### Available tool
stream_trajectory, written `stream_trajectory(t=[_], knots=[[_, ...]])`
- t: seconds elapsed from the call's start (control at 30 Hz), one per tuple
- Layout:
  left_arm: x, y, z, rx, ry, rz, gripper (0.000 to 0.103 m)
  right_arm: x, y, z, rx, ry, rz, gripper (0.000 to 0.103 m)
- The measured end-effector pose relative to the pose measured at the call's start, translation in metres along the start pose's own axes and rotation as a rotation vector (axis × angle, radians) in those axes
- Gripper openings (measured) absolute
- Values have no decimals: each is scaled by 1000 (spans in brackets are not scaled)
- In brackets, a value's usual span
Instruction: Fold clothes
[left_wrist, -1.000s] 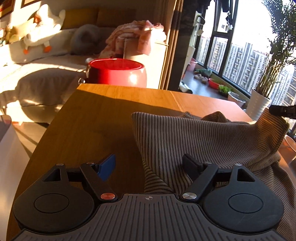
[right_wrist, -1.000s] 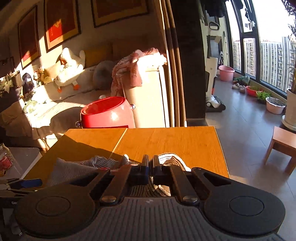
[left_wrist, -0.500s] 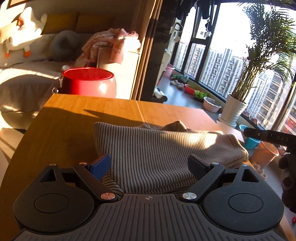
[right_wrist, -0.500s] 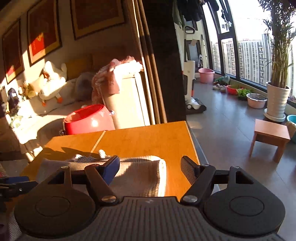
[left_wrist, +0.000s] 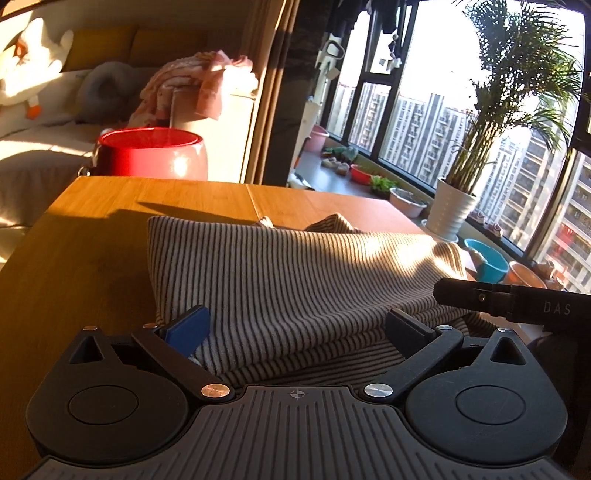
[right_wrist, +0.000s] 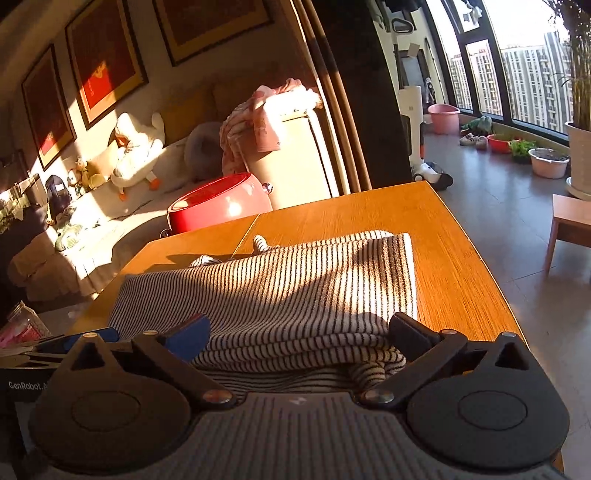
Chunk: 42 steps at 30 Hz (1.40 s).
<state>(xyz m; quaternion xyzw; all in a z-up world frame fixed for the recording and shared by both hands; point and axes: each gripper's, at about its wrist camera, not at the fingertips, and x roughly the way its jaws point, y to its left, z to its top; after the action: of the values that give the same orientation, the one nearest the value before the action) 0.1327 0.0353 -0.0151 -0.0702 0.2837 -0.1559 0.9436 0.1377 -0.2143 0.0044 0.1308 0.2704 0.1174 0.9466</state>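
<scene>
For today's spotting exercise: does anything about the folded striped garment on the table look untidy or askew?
Yes. A small bit of fabric pokes out behind the striped garment's far edge, and its near layers bunch unevenly instead of lying flat on the wooden table.

- A wooden surface (left_wrist: 92, 236) with a warm orange grain is seen, lit by low sunlight and crossed by long shadows.
- A seam (right_wrist: 245, 236) is seen running across its top from the far edge.
- A folded striped garment (right_wrist: 295, 291) is laid flat on the surface, near its front edge and nearer the right side.
- The far part is left bare.
</scene>
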Motion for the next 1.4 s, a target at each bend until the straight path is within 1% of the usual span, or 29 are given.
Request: stream_trajectory(t=[0.17, 0.3, 0.6, 0.8, 0.93, 1.17, 1.4], knots=[[0, 1, 1, -3, 0, -2, 103, -1, -10, 1, 69, -1, -8, 103], [-1, 2, 1, -6, 1, -4, 103, 2, -12, 0, 94, 12, -9, 103], [-3, 2, 0, -10, 0, -8, 103, 2, -10, -1, 86, 21, -14, 103], [-13, -2, -6, -9, -8, 0, 103, -6, -11, -6, 89, 28, -6, 103], [-15, 1, -6, -26, -12, -14, 103, -8, -13, -8, 112, 50, -27, 103], [-16, 6, -6, -33, -8, -40, 103, -12, -10, -13, 105, 53, -37, 103], [-12, 11, -4, -41, -1, -52, 103, -12, -8, -14, 93, 66, -25, 103]])
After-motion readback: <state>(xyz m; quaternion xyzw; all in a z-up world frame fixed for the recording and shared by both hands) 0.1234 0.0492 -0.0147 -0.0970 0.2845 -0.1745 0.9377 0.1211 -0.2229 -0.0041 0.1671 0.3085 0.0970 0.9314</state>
